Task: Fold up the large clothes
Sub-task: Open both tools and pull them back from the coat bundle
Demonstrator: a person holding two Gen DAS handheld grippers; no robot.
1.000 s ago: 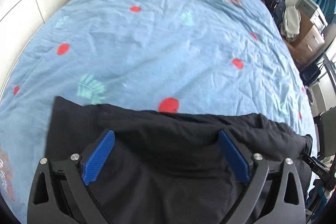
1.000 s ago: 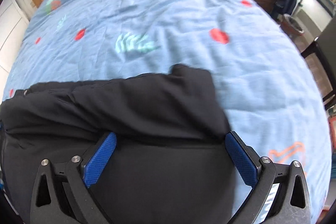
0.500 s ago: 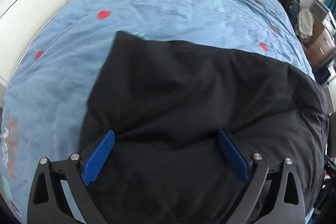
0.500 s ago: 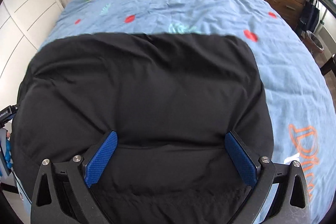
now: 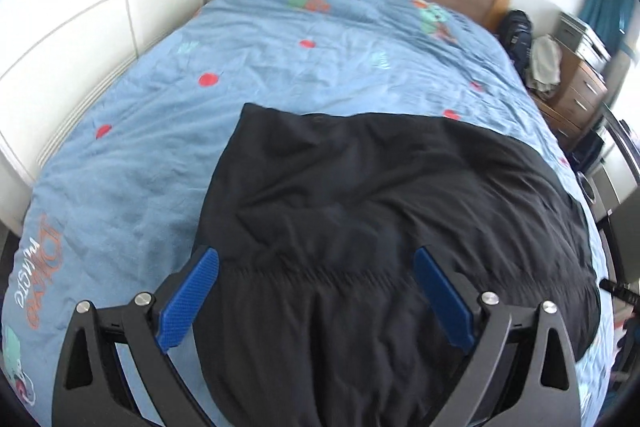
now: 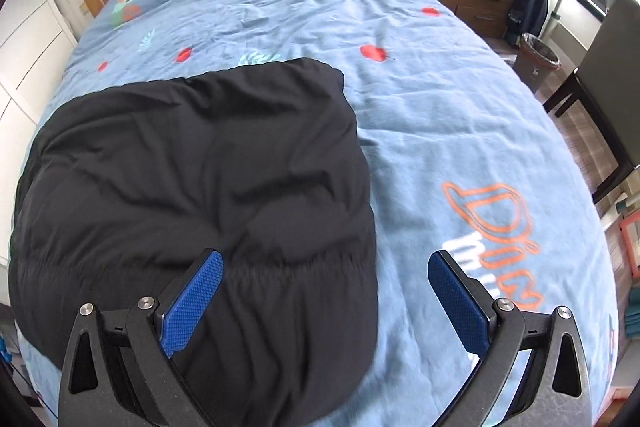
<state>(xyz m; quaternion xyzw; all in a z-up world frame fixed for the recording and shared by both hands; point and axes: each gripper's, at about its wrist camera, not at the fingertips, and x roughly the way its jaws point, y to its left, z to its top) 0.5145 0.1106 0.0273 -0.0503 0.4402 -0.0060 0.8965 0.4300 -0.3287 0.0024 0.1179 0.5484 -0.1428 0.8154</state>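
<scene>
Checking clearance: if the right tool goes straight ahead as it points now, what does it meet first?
Probably the blue bedcover; the right tool sits open over the black jacket's right edge. Depth is unclear.

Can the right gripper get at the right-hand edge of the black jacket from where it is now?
Probably yes. The right gripper is open, its jaws spread either side of the black jacket edge, with only bare blue duvet alongside. Nothing lies on that edge.
</scene>
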